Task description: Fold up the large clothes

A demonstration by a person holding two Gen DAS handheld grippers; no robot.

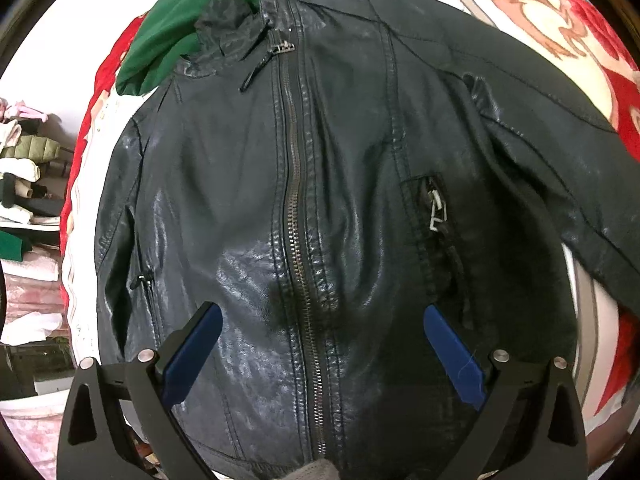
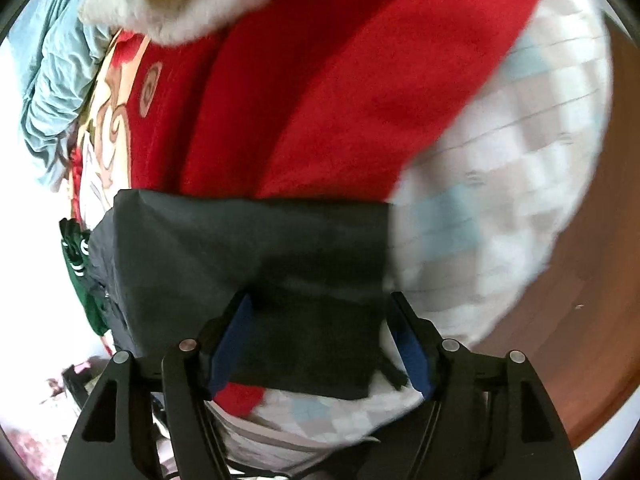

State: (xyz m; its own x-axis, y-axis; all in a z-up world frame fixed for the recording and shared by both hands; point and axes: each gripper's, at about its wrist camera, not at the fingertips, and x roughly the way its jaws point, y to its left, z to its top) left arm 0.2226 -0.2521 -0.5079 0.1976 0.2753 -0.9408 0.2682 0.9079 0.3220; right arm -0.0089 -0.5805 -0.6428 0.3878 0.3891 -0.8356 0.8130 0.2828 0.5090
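The right wrist view is smeared with blur, so the checked white, grey and pale-blue quilt (image 2: pixel 500 184) and the red patterned blanket (image 2: pixel 320 80) read only as soft patches, and a fluffy white thing (image 2: pixel 160 4) at the top edge cannot be identified. A flat dark panel of the black leather jacket (image 2: pixel 248 264) fills the middle of that frame; its lower edge is cut by the fingers, and I cannot tell whether either pad touches it. The right gripper (image 2: pixel 320 344) points forward over this panel with its blue-padded fingers (image 2: pixel 232 344) spread apart, the panel lying between them.

In the left wrist view the jacket (image 1: pixel 224 208) lies front-up, filling most of the frame, with its closed metal front zipper (image 1: pixel 300 240) running from upper centre down to the bottom edge. Its hem is hidden behind the gripper body, and one sleeve runs off the right edge. A green garment with white stripes (image 1: pixel 172 36) peeks from behind the collar, upper left. The left gripper (image 1: pixel 320 348) hovers over the lower front, blue fingers (image 1: pixel 192 352) wide open either side of the zipper, holding nothing.
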